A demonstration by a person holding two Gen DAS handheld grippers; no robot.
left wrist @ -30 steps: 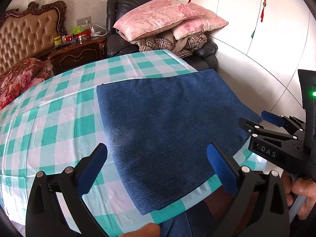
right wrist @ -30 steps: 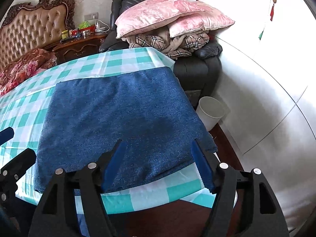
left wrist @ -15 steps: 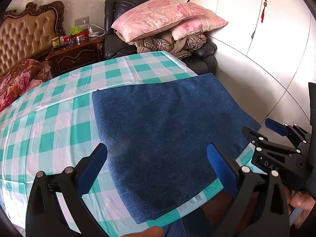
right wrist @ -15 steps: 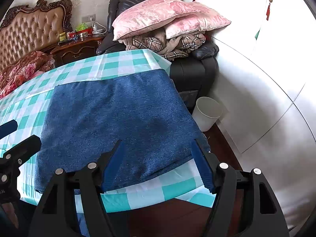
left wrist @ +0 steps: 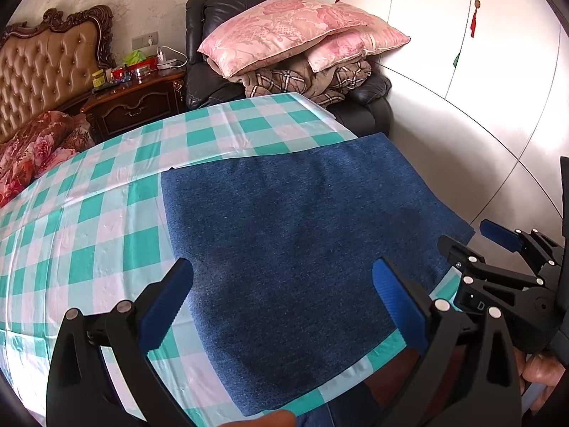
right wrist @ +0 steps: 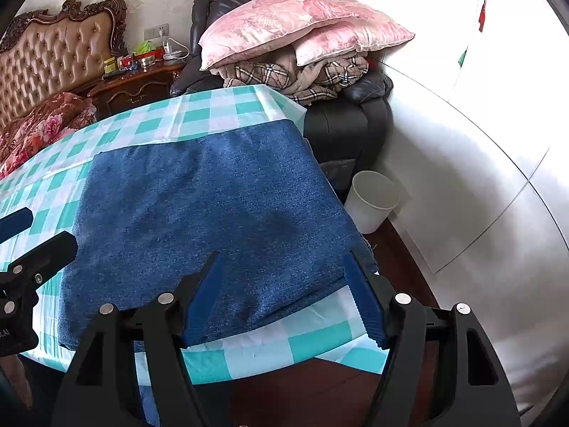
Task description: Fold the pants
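Hovering with jaws spread wide and empty, left gripper (left wrist: 282,300) now sits a little farther back from the pants (left wrist: 302,249) than a second ago, showing more of the checked tablecloth (left wrist: 89,249) on the side away from the right gripper (right wrist: 284,295). Drawn back likewise, jaws wide and holding nothing, blue pads just short of the pants' near edge. Reads as a release and retreat, not a reach: no cloth pinched, no edge lifted, no fresh crease since the earlier frames. Suggests, as a judgement, a fold just finished and either a pause before another fold or the end of the job.

Lying flat on the tablecloth as a broad dark-blue denim rectangle, pants pushed toward the table's near edge and toward the corner beside the white bin (right wrist: 373,203). Smooth on top, edges fairly straight, near edge thick and rounded like stacked layers; far corner next to the black armchair (right wrist: 355,124) hanging slightly over the table's side. No waistband, pocket or leg opening visible from either wrist view.
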